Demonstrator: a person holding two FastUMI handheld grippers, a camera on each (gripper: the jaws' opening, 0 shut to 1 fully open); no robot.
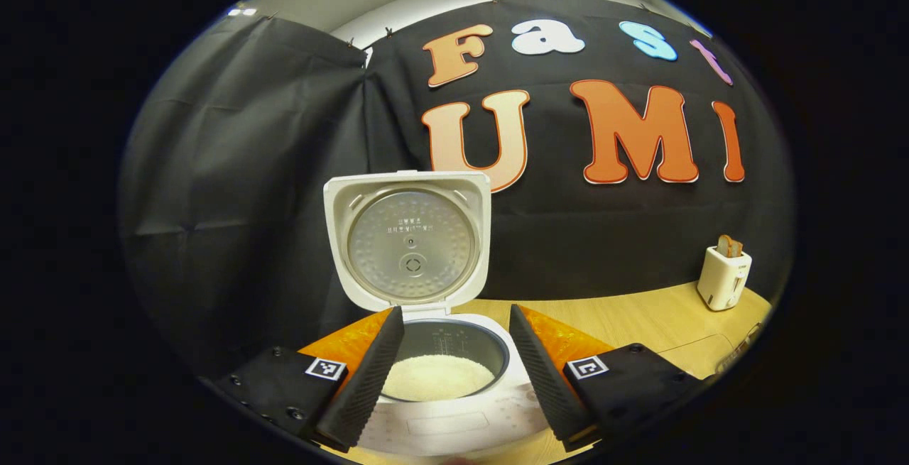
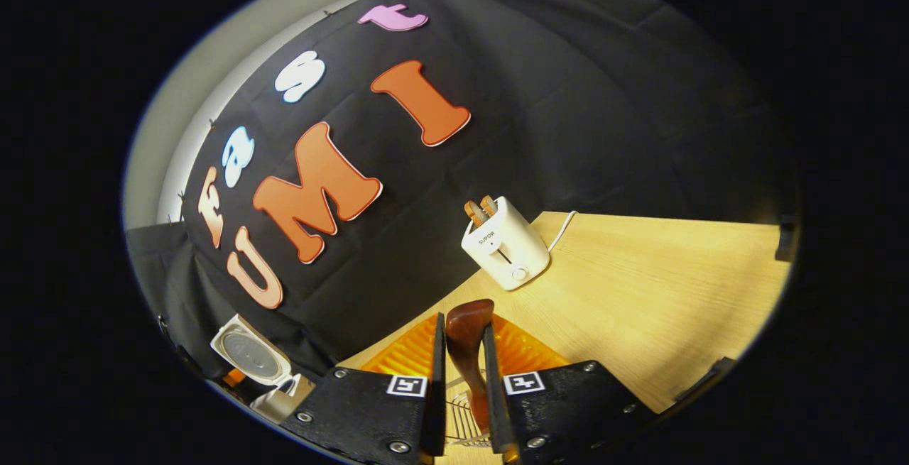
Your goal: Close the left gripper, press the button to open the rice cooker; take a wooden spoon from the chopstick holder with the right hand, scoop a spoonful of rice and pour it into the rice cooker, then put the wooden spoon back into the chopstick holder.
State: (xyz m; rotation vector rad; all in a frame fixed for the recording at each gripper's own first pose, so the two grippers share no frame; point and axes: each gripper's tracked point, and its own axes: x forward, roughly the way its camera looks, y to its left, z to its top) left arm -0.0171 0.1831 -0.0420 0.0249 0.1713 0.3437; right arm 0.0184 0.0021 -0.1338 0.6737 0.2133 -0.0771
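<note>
Already the rice cooker [image 1: 440,380] stands open on the wooden tabletop [image 1: 639,319]: a white body with its lid [image 1: 408,238] swung upright behind the pot, the lid's dimpled metal inner plate facing forward. White rice [image 1: 437,376] lies in a low, even layer at the bottom of the grey inner pot. The left tool [image 1: 451,373] hangs just before the cooker with its fingers spread wide, one to either side of the pot's mouth, gripping nothing.

The right tool [image 2: 463,387] is clamped narrow on the wooden spoon [image 2: 469,341], both fingers pressing the sides of its handle. The spoon is dark reddish-brown and glossy, its rounded end poking up past the fingertips. Below the fingers, thin wires of a chopstick holder [image 2: 461,415] show around the spoon's lower part. Farther off on the tabletop sits a white toaster [image 2: 505,245] with slices of toast in its slots
</note>
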